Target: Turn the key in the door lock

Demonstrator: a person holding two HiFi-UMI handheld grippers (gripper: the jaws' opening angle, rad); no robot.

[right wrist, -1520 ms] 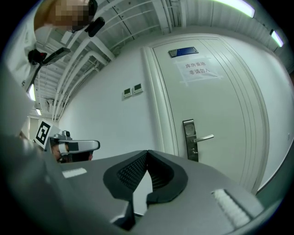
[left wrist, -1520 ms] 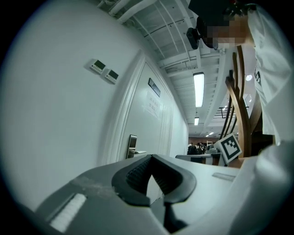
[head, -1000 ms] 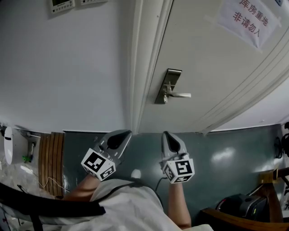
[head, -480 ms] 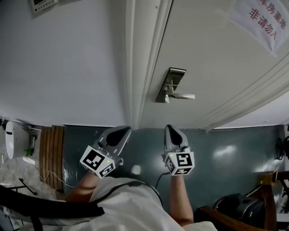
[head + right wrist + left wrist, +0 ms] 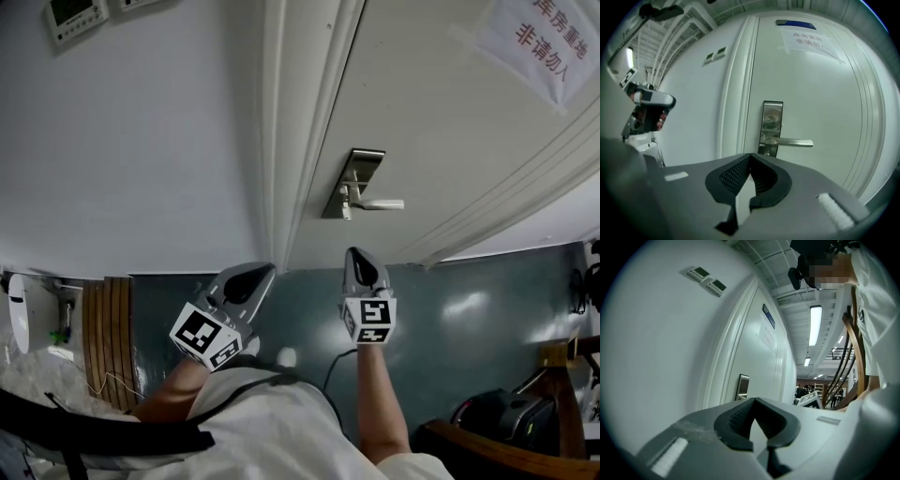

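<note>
The white door [image 5: 450,141] bears a steel lock plate [image 5: 353,183] with a lever handle [image 5: 380,203] pointing right. A small stub under the lever [image 5: 765,152] may be the key; it is too small to tell. My right gripper [image 5: 356,255] is shut and empty. It points at the door just below the lock plate [image 5: 771,126], still apart from it. My left gripper [image 5: 261,272] is shut and empty too. It sits lower left, by the door frame [image 5: 281,141]. In the left gripper view the lock plate [image 5: 742,386] shows beyond the closed tips [image 5: 754,400].
A paper notice [image 5: 539,42] hangs on the door at the upper right. Wall control panels [image 5: 75,14] sit left of the frame. A slatted wooden piece [image 5: 108,337] stands at the left, and a wooden chair [image 5: 506,450] and a dark bag [image 5: 492,417] at the lower right.
My right gripper has moved toward the door and lock, up in the head view. The left gripper has shifted slightly the same way. Both stay shut.
</note>
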